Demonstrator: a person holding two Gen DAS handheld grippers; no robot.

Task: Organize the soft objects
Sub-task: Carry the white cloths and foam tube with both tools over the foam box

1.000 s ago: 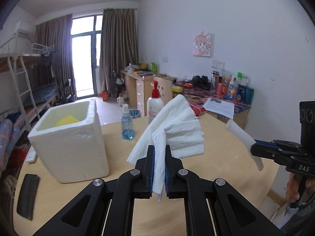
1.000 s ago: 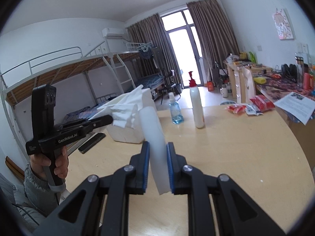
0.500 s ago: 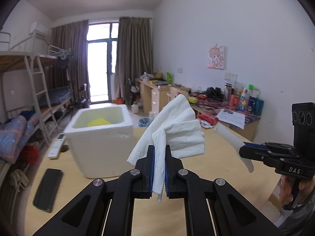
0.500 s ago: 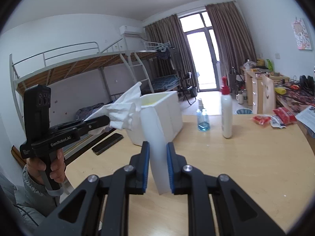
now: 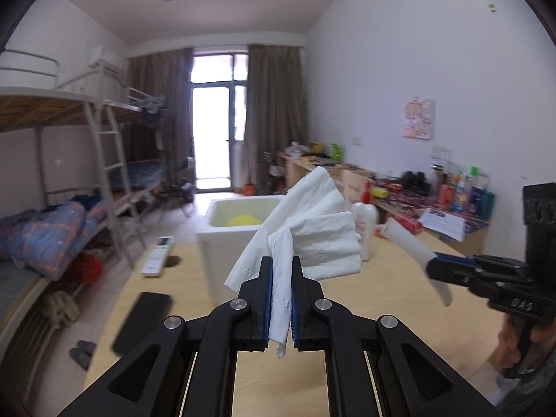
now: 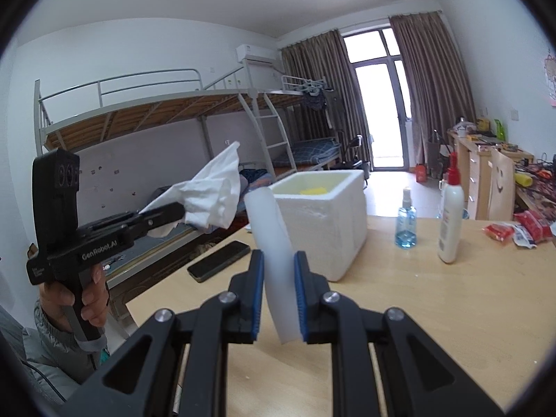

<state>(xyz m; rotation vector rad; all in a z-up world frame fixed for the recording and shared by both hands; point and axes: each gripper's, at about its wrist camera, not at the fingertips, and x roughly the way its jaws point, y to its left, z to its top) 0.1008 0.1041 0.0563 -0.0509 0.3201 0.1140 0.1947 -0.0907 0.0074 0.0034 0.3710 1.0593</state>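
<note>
The left gripper [image 5: 280,299] has its jaws clamped on a crumpled white tissue [image 5: 312,232], which fans up and out above them. The right gripper [image 6: 279,299] has its jaws pressed against a soft white strip [image 6: 274,250] that stands up between the blue pads; its material is hard to tell. Both loads are carried in the air above the wooden worktop [image 6: 451,312], neither touching it.

Just beyond both sets of jaws stands an open white foam box [image 6: 326,222], with something yellow [image 6: 314,191] already lying inside. A dark phone [image 6: 219,260] lies beside it, with a blue spray bottle [image 6: 406,220] and a white pump bottle [image 6: 451,226] farther along.

The task looks partly done: one soft item seems stowed, two are lifted and headed for the box. What remains is to bring each over the rim and let go.
</note>
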